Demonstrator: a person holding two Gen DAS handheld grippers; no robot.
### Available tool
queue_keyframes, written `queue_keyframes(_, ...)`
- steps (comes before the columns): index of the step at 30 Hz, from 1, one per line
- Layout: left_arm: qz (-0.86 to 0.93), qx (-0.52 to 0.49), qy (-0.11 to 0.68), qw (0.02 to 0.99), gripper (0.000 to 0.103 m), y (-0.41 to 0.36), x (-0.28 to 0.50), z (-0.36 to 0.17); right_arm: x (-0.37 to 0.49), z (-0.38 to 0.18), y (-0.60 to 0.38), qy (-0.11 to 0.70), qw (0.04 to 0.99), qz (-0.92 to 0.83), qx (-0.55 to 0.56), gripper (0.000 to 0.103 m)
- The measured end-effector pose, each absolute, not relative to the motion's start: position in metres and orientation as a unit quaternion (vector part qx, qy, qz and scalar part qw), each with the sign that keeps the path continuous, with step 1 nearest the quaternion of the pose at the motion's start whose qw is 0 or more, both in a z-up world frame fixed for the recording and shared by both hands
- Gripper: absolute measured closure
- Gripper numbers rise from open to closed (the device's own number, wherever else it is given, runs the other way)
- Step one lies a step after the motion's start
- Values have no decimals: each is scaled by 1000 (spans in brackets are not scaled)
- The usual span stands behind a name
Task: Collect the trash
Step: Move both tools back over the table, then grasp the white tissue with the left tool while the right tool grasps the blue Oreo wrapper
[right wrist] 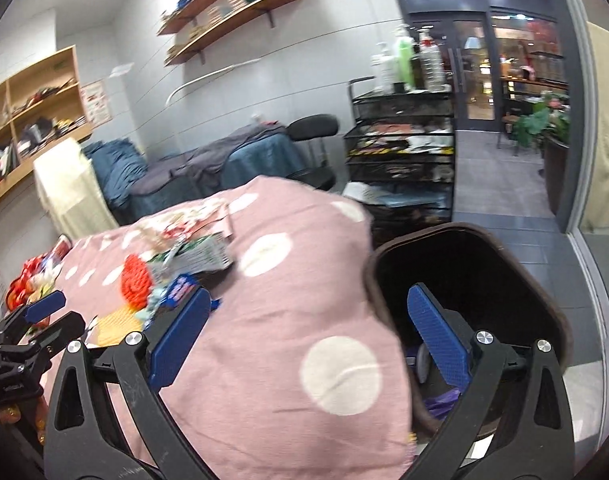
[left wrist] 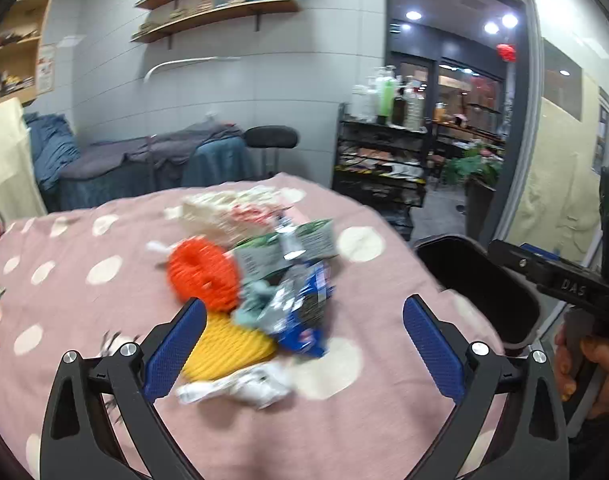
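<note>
Lettering "DAS" marks the right hand-held gripper (right wrist: 308, 336); both it and the left hand-held gripper (left wrist: 304, 344) spread, empty.

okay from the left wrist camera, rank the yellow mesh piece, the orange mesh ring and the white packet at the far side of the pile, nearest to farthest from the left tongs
1. Yellow mesh piece: right beside the left tongs' left finger, nearest.
2. Orange mesh ring: just beyond it, mid-pile on the left.
3. White packet: back of the pile, farthest across the pink dotted cloth.
</note>
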State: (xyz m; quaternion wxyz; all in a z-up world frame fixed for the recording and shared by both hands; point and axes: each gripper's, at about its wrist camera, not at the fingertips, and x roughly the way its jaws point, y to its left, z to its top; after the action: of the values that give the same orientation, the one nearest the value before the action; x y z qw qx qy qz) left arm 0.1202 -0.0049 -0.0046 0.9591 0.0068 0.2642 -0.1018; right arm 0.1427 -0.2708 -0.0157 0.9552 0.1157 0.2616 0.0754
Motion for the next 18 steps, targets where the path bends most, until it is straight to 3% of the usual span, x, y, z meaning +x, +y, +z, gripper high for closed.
queue_keyframes(14,-64,-53,362,928,6,77,119,-55,184,-50,-175,362,912,185,56,5)
queue_keyframes(18,-92,-58,372,922,16,69,126,-57,198,-54,-159,384,902,193,46,5)
